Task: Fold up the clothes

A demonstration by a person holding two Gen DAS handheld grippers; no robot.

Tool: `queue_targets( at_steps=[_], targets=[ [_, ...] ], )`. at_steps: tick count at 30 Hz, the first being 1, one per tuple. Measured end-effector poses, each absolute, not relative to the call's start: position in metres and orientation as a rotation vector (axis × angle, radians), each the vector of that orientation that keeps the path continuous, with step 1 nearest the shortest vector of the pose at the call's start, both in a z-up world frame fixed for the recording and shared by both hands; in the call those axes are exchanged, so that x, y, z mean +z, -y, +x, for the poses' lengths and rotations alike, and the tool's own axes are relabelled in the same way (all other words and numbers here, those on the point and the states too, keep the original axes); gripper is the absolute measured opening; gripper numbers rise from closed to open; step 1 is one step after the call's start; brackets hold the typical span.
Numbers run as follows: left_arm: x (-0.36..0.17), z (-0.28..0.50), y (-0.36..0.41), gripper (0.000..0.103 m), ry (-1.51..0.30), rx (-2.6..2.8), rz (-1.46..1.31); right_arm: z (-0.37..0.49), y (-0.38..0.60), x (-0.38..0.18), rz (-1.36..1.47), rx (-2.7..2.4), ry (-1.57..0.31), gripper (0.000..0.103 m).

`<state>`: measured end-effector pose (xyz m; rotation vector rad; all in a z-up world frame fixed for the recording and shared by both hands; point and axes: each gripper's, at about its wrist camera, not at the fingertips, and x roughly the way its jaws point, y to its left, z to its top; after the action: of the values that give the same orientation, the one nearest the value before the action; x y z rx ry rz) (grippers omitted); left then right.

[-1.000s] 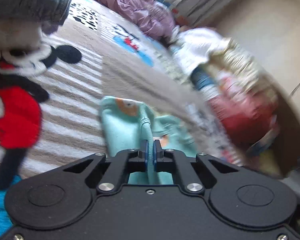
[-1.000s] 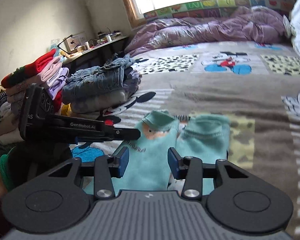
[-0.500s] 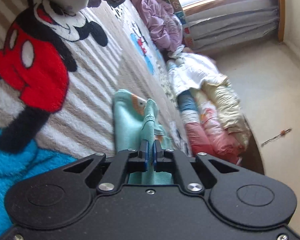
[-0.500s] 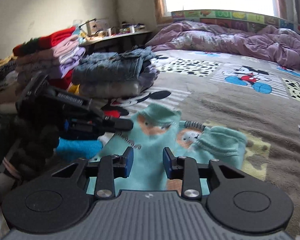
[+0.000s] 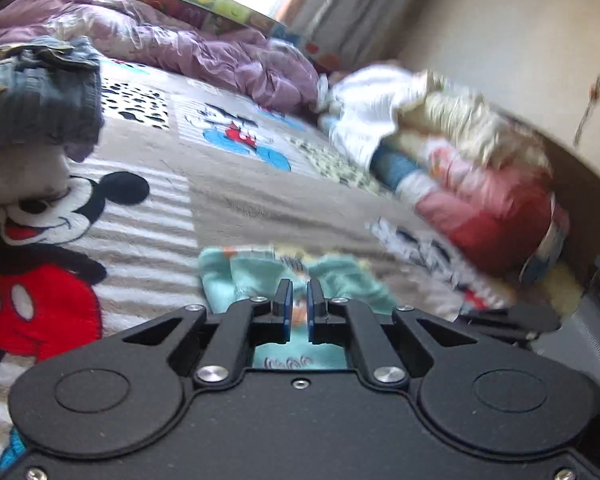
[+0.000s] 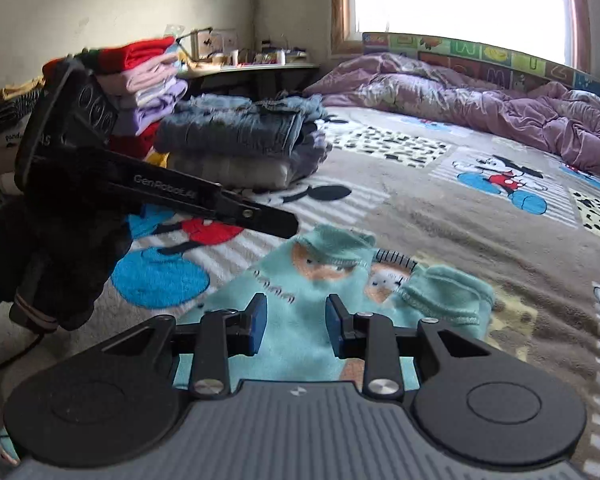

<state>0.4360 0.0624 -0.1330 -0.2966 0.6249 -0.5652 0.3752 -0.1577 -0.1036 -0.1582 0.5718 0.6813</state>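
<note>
A small teal garment (image 6: 300, 308) with an orange cartoon print lies flat on the cartoon-mouse blanket (image 6: 440, 216) that covers the bed, its two sleeves turned in toward the middle. In the right wrist view it sits straight ahead at 12 o'clock, just past the right gripper (image 6: 296, 326), whose blue-padded fingers stand released with a wide gap and nothing between them. The left gripper (image 5: 299, 310) hovers above the near part of the same garment; its fingers are parted by a narrow gap and grasp no cloth. From the right wrist view that left gripper comes in from 9 o'clock, held by a hand in a dark glove (image 6: 56, 264), its tip reaching the garment's upper left corner. A stack of folded jeans (image 6: 240, 136) rests at 11 o'clock on the blanket, a purple quilt (image 6: 480, 100) is bunched at 1 o'clock under the window, and a pile of folded bedding (image 5: 460, 176) lies at 2 o'clock in the left wrist view.
</note>
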Motion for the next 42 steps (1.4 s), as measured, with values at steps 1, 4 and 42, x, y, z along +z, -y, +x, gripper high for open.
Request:
queue_targets(
  at_steps=[1,4,42],
  targets=[
    [-0.146,0.443,-0.059,0.003,-0.693,-0.549,-0.28,0.377,0.155,-0.109,-0.174,0.676,-0.606,0.033],
    [-0.154,0.447,-0.064,0.004,-0.723,-0.55,-0.321,0.379,0.151,-0.117,-0.191,0.664,-0.65,0.031],
    [-0.149,0.188,-0.033,0.029,-0.633,-0.447,-0.001,0.219,0.203,-0.078,-0.083,0.487,-0.648,0.025]
  ],
)
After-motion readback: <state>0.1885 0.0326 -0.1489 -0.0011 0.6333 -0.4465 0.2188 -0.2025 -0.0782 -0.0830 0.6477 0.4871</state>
